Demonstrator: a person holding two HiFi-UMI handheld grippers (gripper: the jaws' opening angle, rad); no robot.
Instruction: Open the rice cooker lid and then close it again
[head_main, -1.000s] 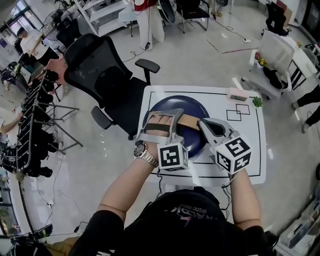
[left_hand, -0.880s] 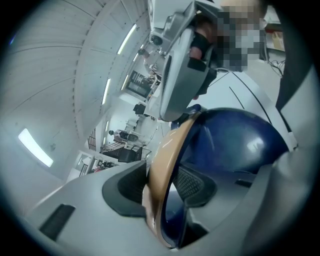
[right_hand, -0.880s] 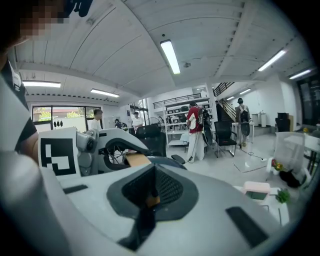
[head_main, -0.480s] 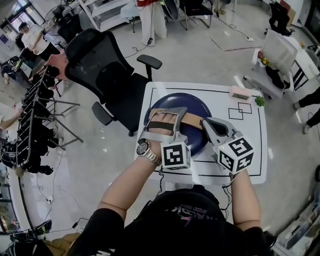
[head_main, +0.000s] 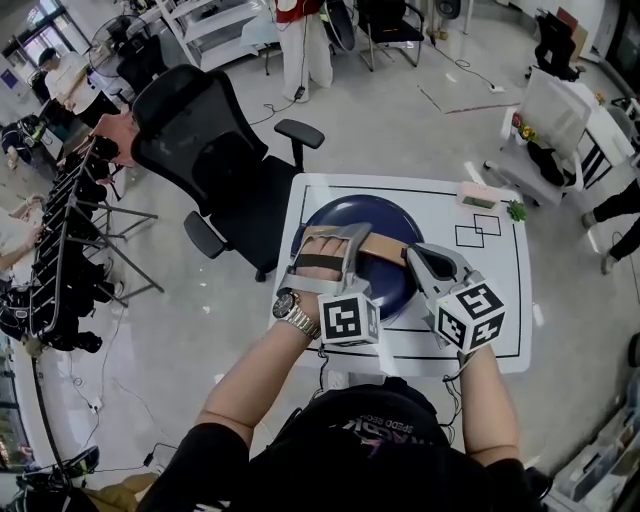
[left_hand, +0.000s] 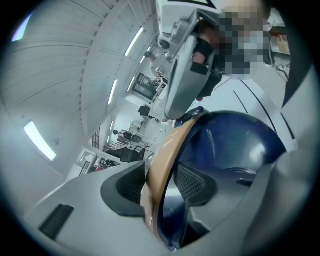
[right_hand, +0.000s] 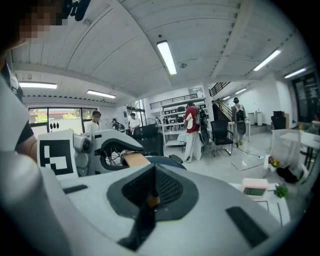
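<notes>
Carefully now, watch for the tan handle (head_main: 385, 245) slipping out from between the just-loosened, parted jaws of the left gripper (left_hand: 162, 186), right gripper (head_main: 412, 255) pinched shut beside it, leaving the rice cooker (head_main: 385, 215) by the table's (head_main: 500, 320) left edge unopened.

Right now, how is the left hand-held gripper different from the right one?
The left hand-held gripper has its jaws apart, and they have just been opening, with the tan handle between them. The right hand-held gripper has its jaws shut together. The left reaches over the blue lid, while the right sits at the handle's end. Both are grey, with a marker cube on each.
</notes>
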